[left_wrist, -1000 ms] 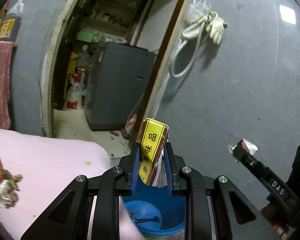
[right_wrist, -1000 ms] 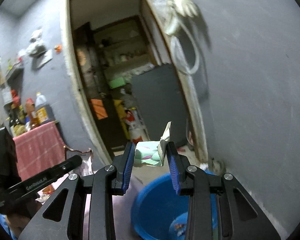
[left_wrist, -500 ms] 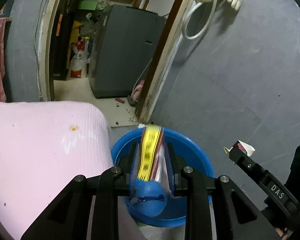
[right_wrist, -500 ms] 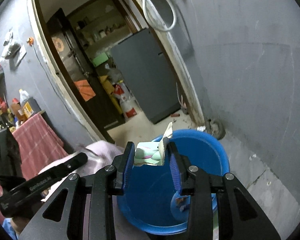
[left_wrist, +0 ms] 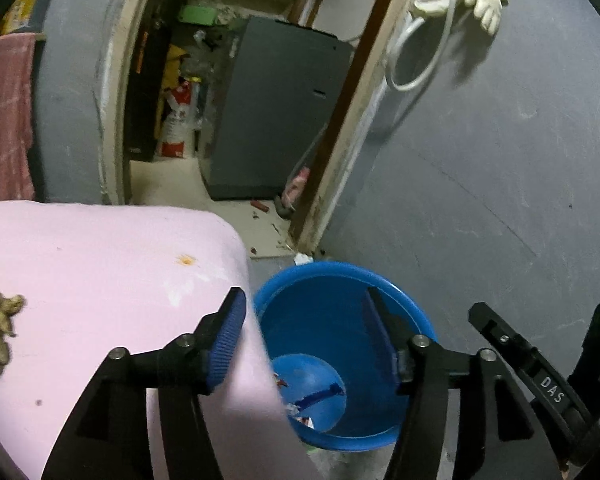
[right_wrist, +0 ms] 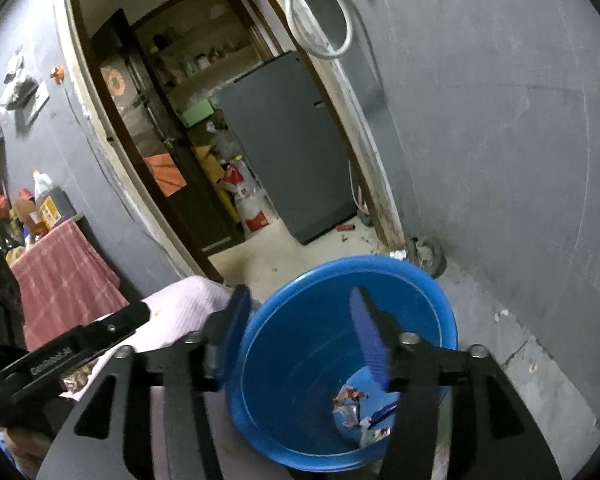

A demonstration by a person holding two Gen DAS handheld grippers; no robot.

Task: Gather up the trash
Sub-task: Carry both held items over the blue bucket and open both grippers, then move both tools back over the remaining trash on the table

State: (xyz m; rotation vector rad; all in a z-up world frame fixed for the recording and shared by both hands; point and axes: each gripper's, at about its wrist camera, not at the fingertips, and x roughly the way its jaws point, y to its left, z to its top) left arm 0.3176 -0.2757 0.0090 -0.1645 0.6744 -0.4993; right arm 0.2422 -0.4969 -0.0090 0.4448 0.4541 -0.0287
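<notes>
Both tilted down over blue bucket (left_wrist: 392,300). Left gripper (left_wrist: 304,344) and right gripper (right_wrist: 300,336) jaws opening, nothing between. Wrappers (right_wrist: 356,408) on bucket bottom. Bucket beside pink table (left_wrist: 100,272) corner; grey wall close.

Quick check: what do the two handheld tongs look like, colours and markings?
Both tongs, left and right, are matte black linkage frames with silver pivot screws and ribbed blue pads. White lettering on the side: "DAS" on the right one, "GenRobot.AI" on the left one. No cables or sleeves visible.
</notes>
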